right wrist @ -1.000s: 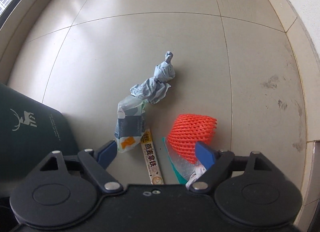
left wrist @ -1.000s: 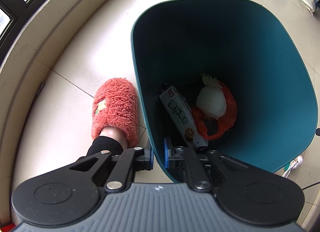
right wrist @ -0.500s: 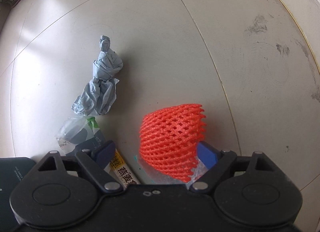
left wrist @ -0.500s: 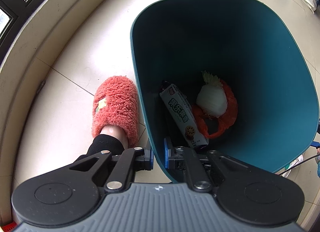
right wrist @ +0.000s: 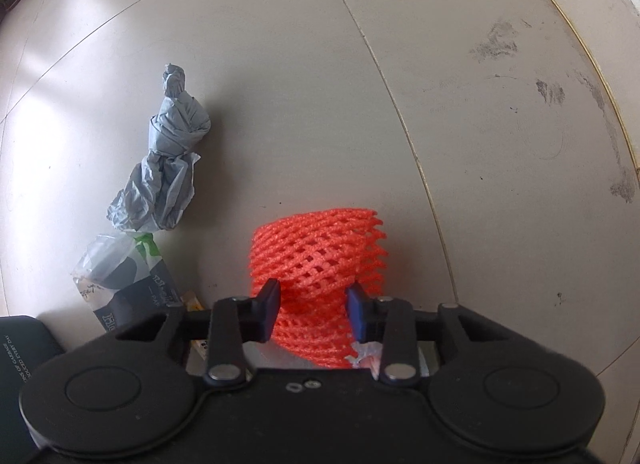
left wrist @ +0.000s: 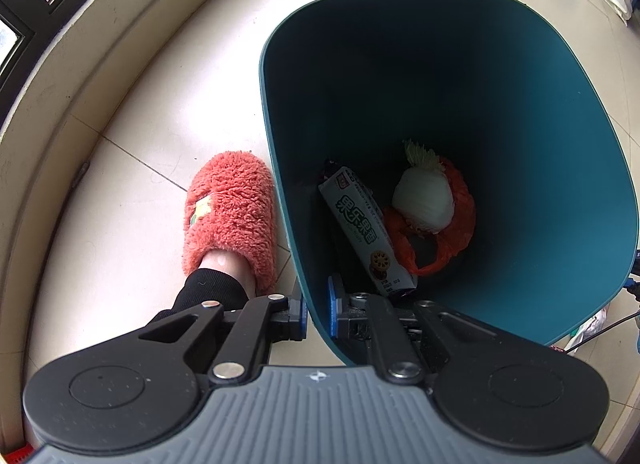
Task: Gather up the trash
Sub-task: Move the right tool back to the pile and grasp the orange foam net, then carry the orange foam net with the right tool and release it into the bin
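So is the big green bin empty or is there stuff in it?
Not empty. The bin holds a snack box, an orange bag and a white vegetable.

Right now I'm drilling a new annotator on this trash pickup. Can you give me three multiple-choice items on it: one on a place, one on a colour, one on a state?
1. Where does the white vegetable scrap lie?
A. inside the teal bin
B. on the slipper
C. on the floor tiles

2. What colour is the foam net between the right gripper fingers?
A. blue
B. orange-red
C. white

3. What is the left gripper doing?
A. hanging open over the floor
B. holding a grey bag
C. clamped on the bin's wall

Answers: 1 A, it rests at the bin's bottom beside a snack box. 2 B, the mesh is bright orange-red, with the fingers closing on it. 3 C, one finger is outside the wall, one inside.
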### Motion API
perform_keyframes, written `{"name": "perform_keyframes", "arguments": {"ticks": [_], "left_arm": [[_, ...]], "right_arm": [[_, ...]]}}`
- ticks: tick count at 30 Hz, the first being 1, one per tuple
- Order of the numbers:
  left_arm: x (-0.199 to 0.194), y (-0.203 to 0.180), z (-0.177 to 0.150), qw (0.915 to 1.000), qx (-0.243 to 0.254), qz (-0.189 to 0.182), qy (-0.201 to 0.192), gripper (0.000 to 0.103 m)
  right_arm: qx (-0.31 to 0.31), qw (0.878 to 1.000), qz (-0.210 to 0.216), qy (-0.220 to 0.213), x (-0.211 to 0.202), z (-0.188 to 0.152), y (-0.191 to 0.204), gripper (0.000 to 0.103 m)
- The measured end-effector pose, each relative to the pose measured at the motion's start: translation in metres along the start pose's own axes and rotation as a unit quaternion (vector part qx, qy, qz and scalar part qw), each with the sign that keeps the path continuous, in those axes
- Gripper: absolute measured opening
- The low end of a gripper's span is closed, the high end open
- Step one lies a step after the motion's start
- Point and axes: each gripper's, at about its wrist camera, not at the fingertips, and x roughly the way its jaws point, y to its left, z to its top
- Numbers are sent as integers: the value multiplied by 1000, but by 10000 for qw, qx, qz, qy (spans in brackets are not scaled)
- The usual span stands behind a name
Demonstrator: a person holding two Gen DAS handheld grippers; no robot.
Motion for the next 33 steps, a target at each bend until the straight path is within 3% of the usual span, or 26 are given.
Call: {"name": "perform_keyframes", "arguments": {"ticks": [2, 5, 11, 15, 19, 24, 33], "left_arm": [[-1, -1, 0, 10000, 5, 10, -6, 10], [-1, 0, 0, 10000, -19, -26, 9, 10], [1, 5, 0, 10000, -37, -76, 13, 10], [2, 4, -1, 10000, -34, -62, -12, 10], [2, 3, -3, 10000, -37, -31, -30, 9], [0, 0, -4, 10000, -12, 14, -57, 10], [-2, 0, -3, 10000, 1, -27, -64, 10]], "right_arm": [[-132, 9999, -37, -41, -8, -1, 3, 14], [-302, 9995, -35, -119, -21, -2, 7, 11], [-882, 9952, 140, -392, -79, -2, 28, 10], [-1453, 9855, 558, -680, -131, -10, 60, 10], [-2035, 9677, 1182, -908, -184, -26, 102, 10], [-2778, 9361, 1856, -1100, -237, -54, 158, 10], [-3660, 8943, 2368, -1009, -271, -99, 237, 11]]}}
